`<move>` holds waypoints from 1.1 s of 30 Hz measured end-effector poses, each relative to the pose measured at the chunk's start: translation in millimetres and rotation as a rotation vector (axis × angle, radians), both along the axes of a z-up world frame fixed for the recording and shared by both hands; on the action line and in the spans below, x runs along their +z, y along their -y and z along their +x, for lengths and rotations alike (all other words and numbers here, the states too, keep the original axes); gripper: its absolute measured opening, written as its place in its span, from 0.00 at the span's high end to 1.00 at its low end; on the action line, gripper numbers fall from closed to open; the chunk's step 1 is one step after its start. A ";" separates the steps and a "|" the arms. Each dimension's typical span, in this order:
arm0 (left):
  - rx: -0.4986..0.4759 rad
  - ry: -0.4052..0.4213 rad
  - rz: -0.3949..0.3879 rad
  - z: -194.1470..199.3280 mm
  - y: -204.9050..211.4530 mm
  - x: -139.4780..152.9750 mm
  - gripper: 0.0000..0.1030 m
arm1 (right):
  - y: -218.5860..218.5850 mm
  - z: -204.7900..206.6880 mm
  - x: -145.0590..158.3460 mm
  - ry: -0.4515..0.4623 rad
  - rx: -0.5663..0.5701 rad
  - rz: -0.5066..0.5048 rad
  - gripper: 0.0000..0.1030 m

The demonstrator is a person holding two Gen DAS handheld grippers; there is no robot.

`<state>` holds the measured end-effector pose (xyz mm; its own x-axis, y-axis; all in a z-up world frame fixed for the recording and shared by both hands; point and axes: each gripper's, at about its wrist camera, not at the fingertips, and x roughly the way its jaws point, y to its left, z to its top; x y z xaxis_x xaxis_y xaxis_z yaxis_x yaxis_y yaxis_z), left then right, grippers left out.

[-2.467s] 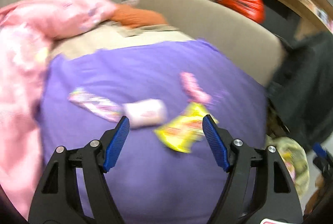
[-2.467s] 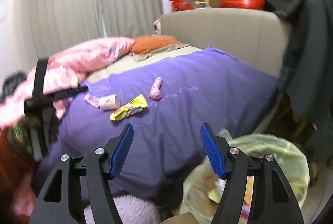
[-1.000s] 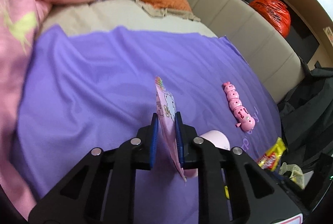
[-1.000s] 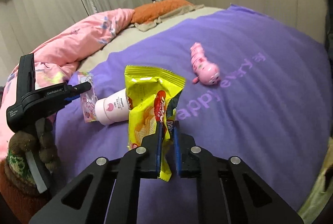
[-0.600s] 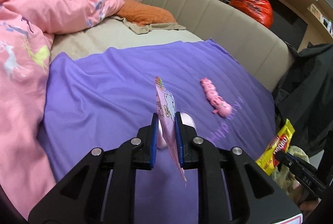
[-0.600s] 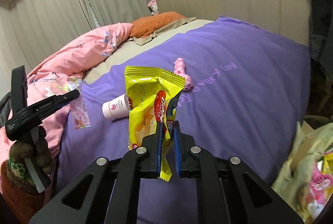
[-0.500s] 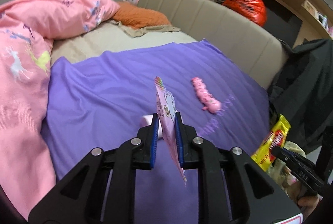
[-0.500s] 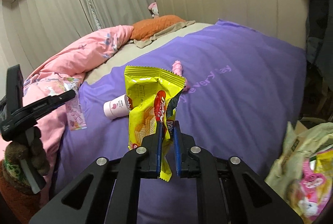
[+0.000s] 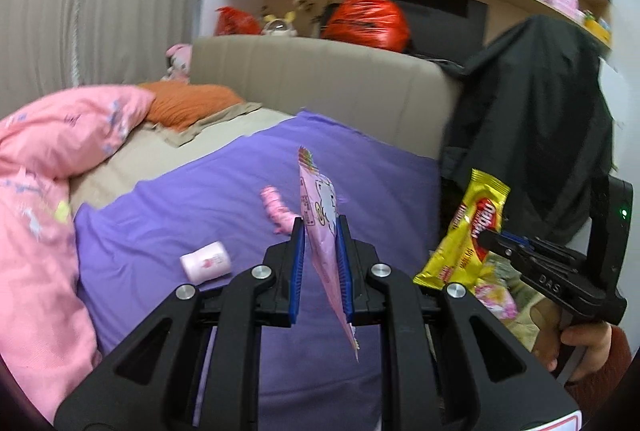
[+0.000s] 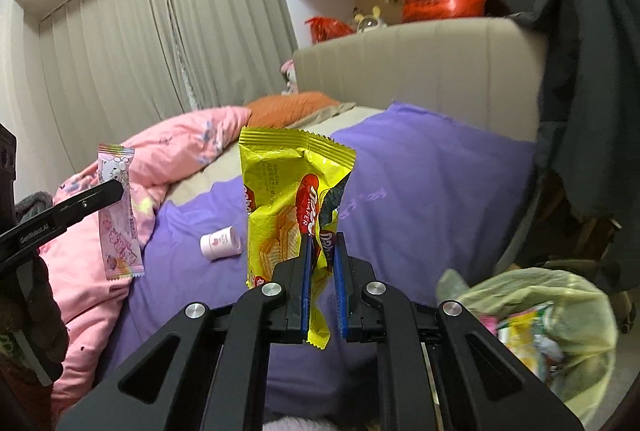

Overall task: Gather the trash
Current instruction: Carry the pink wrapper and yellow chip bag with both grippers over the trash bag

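Left gripper (image 9: 321,267) pinches pink wrapper (image 9: 320,231) upright, jaws nearly shut; right gripper (image 10: 322,285) likewise clamps yellow wafer wrapper (image 10: 288,199). Trash bag (image 10: 576,327) at 4 o'clock, likely drop point. 1 pink cup (image 10: 222,243) lies beyond on purple blanket (image 10: 420,191), 11 o'clock.

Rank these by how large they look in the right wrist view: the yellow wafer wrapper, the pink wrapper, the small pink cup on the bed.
1. yellow wafer wrapper, though it is closest to the camera
2. pink wrapper, held in the left gripper
3. small pink cup, clearly the smallest, lying farther off on the purple blanket
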<state>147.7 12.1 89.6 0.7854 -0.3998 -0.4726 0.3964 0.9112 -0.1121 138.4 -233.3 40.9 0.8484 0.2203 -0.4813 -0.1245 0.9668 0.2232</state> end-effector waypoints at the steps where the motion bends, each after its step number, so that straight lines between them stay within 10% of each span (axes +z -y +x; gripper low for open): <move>1: -0.011 0.007 0.007 -4.5 7.3 2.5 0.86 | 7.2 -6.9 2.2 0.009 -0.006 0.002 0.89; 15: -0.223 0.036 0.083 -61.1 133.5 3.7 0.86 | 105.2 -99.5 12.9 0.093 -0.142 0.021 0.89; 33: -0.413 -0.105 0.087 -67.7 253.4 -61.9 0.86 | 172.9 -138.2 -29.1 0.049 -0.230 0.048 0.89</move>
